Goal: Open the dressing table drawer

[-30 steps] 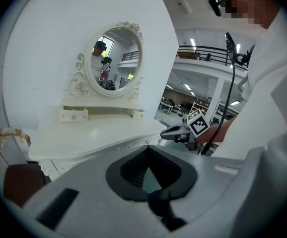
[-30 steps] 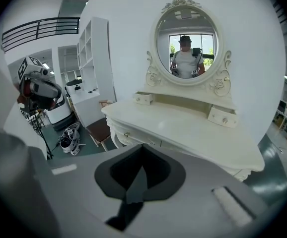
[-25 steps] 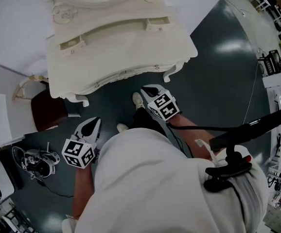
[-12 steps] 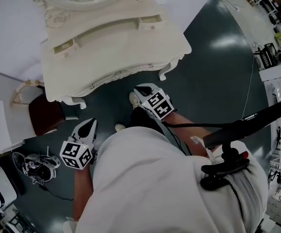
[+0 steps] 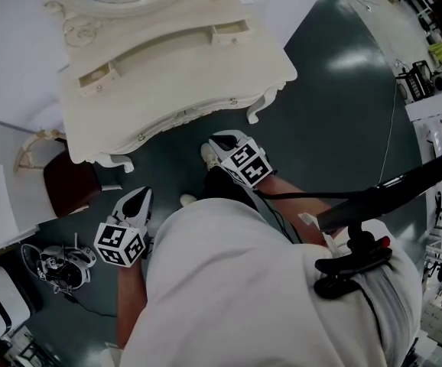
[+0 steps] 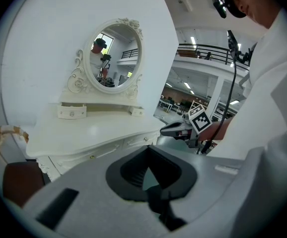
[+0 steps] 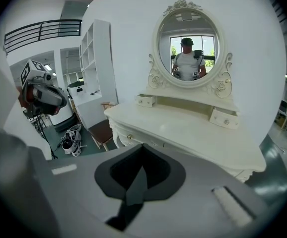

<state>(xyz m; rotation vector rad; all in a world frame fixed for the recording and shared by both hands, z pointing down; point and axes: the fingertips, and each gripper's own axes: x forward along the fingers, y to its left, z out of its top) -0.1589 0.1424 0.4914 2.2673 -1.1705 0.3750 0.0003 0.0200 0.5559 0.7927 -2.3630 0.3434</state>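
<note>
The cream dressing table (image 5: 175, 60) stands at 12 o'clock from the person, against a white wall, with its oval mirror (image 7: 189, 48) upright at the back. The front drawer (image 7: 136, 140) is closed under the curved counter edge and carries a small gold knob (image 7: 129, 136). The right gripper (image 5: 222, 142) hovers at 6 o'clock from the table's front, near it but apart from the drawer. Its jaws are pressed together with nothing between them. The left gripper (image 5: 140, 199) hangs at 8 o'clock from the right one, farther from the table, and its jaws are likewise together and empty. A chair with a dark red seat (image 5: 72, 183) sits at 9 o'clock from the left gripper. A pair of sneakers (image 5: 56, 260) lies on the dark floor (image 5: 343, 128) at 6 o'clock from the chair.
</note>
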